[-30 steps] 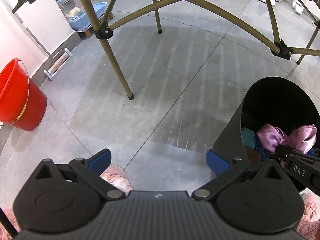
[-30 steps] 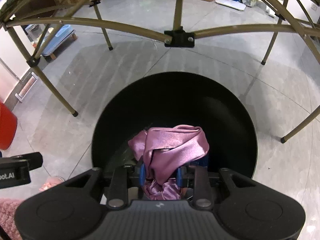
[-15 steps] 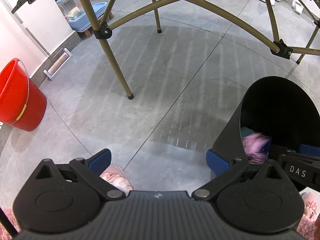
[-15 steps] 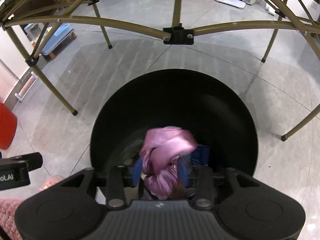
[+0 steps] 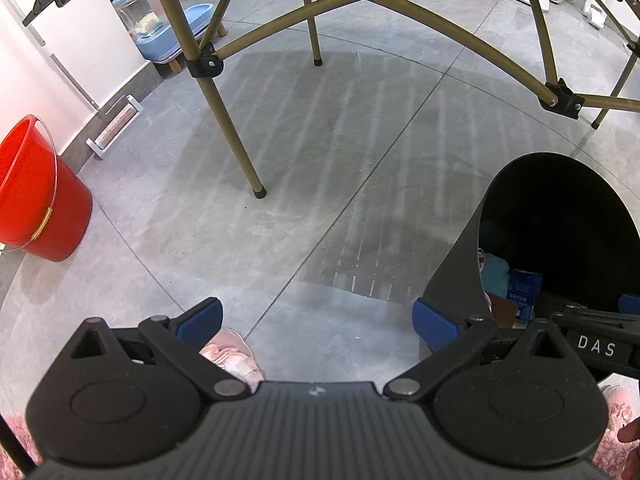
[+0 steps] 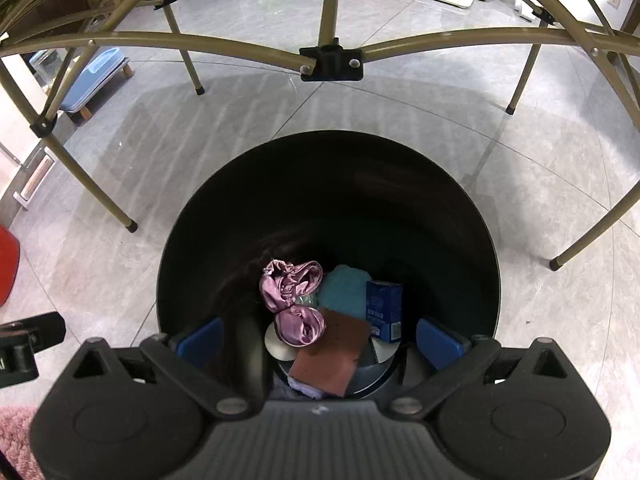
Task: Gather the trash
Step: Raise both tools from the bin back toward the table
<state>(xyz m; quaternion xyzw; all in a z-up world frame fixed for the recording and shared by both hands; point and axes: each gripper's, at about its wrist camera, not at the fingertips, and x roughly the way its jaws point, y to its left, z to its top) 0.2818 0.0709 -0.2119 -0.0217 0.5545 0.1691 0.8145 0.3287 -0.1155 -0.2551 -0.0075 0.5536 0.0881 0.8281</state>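
A person stands over a tall round black plastic bin (image 6: 460,216) on a grey tiled floor (image 5: 300,184), beneath the olive metal legs of a folding table (image 5: 228,120). The right gripper (image 6: 318,338) hangs just above the bin's mouth with its blue-padded jaws spread wide and nothing between them. At the bottom of the bin lies a crumpled piece of shiny mauve satin cloth (image 6: 294,298), resting on a flat brown rectangular card (image 6: 332,354), beside a teal lump (image 6: 344,290) and a small blue carton (image 6: 384,310) standing on end. The cloth looks feather-light, limp and slippery; it would slide from a loose pinch, so a bunched fold, gripped firmly, seems the best hold. The card looks stiff and thin, best taken by an edge, and the carton looks light and easily crushed. The left gripper (image 5: 318,322) hovers over bare floor just left of the bin, jaws likewise wide apart and empty. A red plastic bucket (image 5: 40,208) stands by the wall, well apart. No loose trash shows on the visible floor.
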